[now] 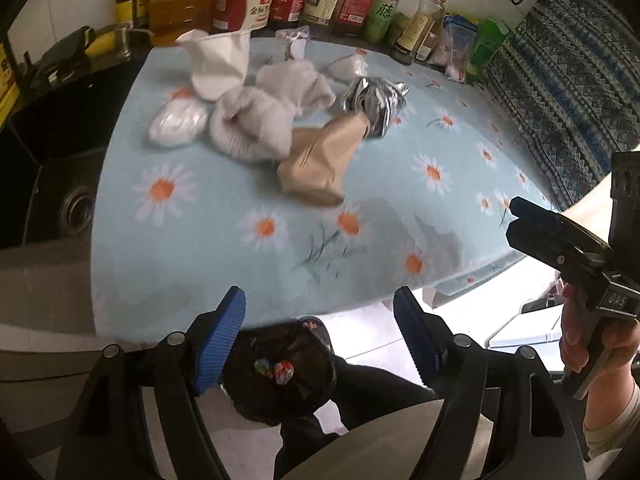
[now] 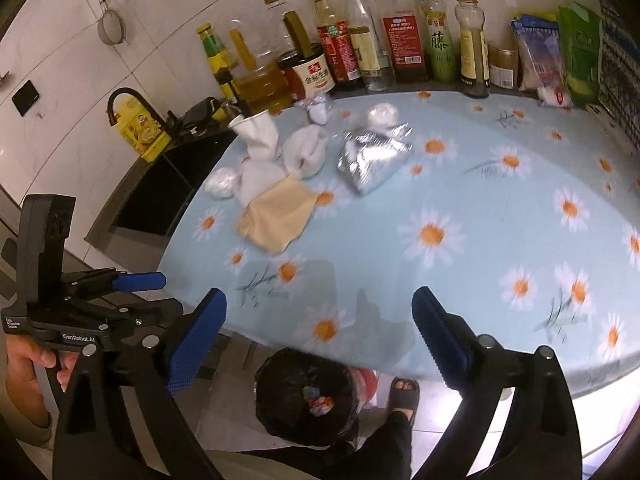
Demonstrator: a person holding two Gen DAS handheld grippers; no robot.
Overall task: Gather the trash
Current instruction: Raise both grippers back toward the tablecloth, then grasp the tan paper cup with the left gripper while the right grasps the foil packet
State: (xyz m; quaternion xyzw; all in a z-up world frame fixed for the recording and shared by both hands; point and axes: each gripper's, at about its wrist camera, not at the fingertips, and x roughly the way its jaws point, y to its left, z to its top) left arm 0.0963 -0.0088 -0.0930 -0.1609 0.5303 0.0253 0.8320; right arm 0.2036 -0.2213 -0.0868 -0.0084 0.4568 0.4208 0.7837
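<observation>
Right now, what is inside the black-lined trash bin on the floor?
In the trash bin, a few small colourful wrappers lie on the black liner. Anything deeper is lost in the dark folds. Both grippers are open and empty.
</observation>
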